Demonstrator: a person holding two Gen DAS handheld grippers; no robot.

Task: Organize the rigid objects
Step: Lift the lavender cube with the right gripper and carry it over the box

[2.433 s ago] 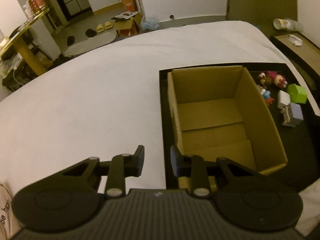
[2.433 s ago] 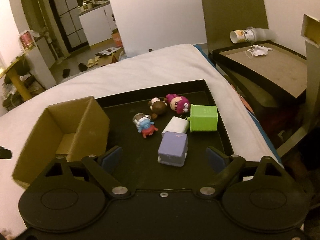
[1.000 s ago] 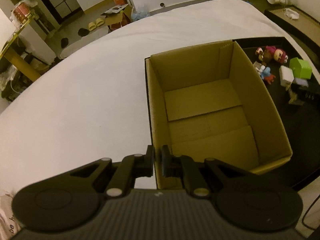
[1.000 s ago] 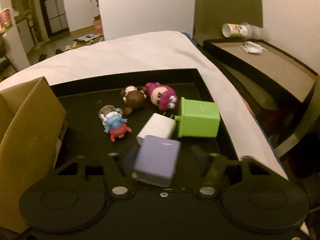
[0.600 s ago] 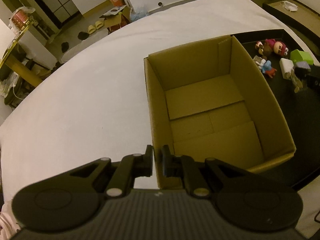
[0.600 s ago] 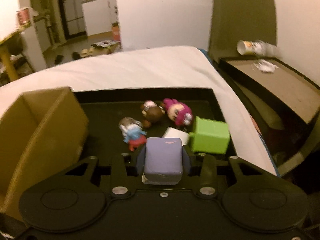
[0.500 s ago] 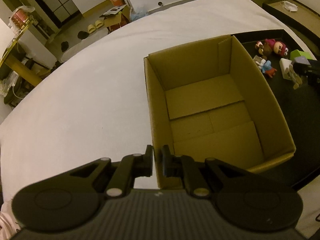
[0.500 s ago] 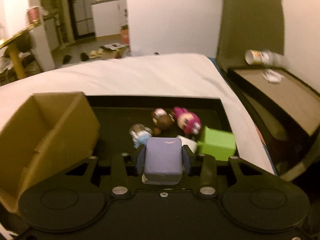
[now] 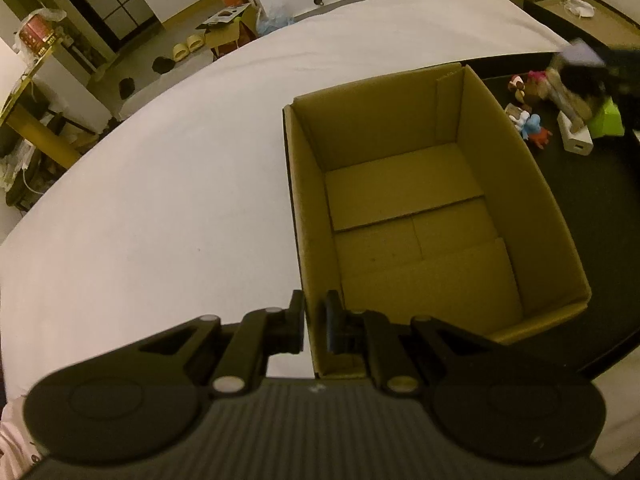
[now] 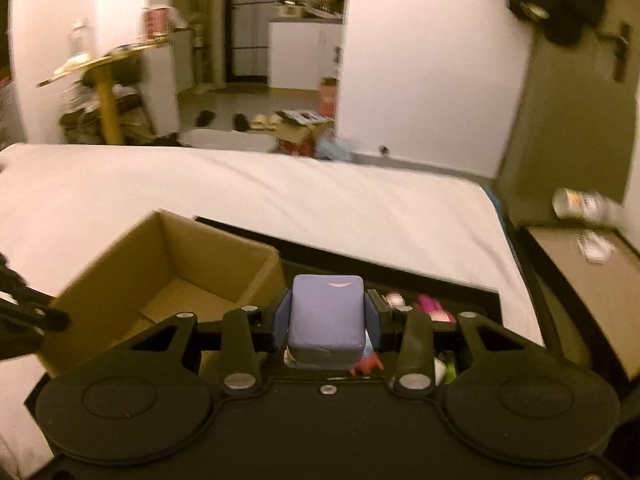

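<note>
Since the earlier frames the right gripper (image 10: 327, 314) had clenched on the purple block (image 10: 327, 312) and lifted it clear of the black tray (image 10: 472, 294), while the left gripper (image 9: 315, 322) had pinched the near-left wall of the cardboard box (image 9: 404, 200) and held there. Left wrist view: jaws were clamped on the box wall at its near corner, one finger outside and one inside. The box sat open and empty on the left part of the tray (image 9: 592, 216). Beyond its right wall lay the blue-and-red figure (image 9: 534, 128), the white block (image 9: 576, 140), the green block (image 9: 606, 120) and the brown figure (image 9: 518, 84); the right gripper showed only as a dark blur at far right, above those pieces, with the block a pale smear at its tip. Right wrist view: pads pressed both sides of the block, which was held upright, raised, just right of the box's far-right corner. The box opening (image 10: 172, 276) lay to the left and lower; the pink figure (image 10: 434, 308) peeked out below the fingers. Judged step: carrying the first piece to the box, nothing packed yet. Next move likely called for travel left over the right wall, staying above its rim, then lowering into the middle of the floor before letting go. Room inside was ample; the left fingers at the near-left corner were the one spot to avoid.
</note>
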